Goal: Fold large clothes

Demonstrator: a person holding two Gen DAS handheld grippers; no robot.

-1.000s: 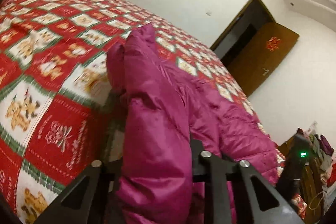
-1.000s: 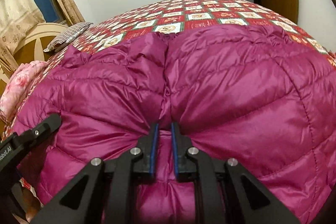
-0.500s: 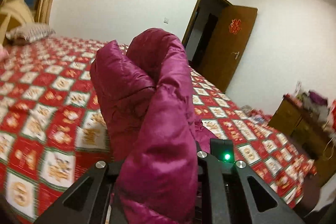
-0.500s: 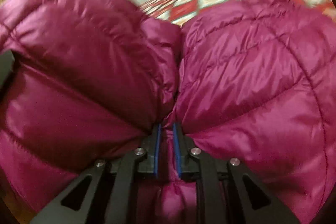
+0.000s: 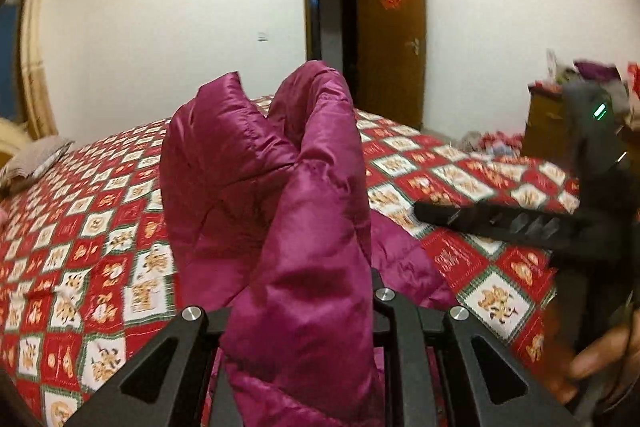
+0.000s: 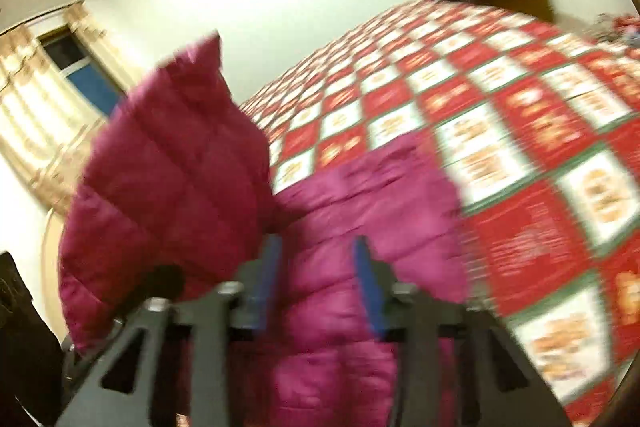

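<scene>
Left gripper (image 5: 304,311) clamped on a thick fold of the magenta puffer jacket (image 5: 280,195), which stands bunched up above the bed (image 5: 92,227). Right gripper (image 6: 316,291) has its blue-padded jaws spread apart with nothing between them, hovering over jacket fabric lying flat on the red-and-white patterned bedspread (image 6: 540,155); view is motion-blurred. Pillow (image 5: 36,159) at far left, open wooden door (image 5: 392,39) on the far wall.

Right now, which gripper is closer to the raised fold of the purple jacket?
Left. The left gripper is clamped on the jacket's raised fold. The right gripper is open, beside the fold, over the jacket's flat part.
</scene>
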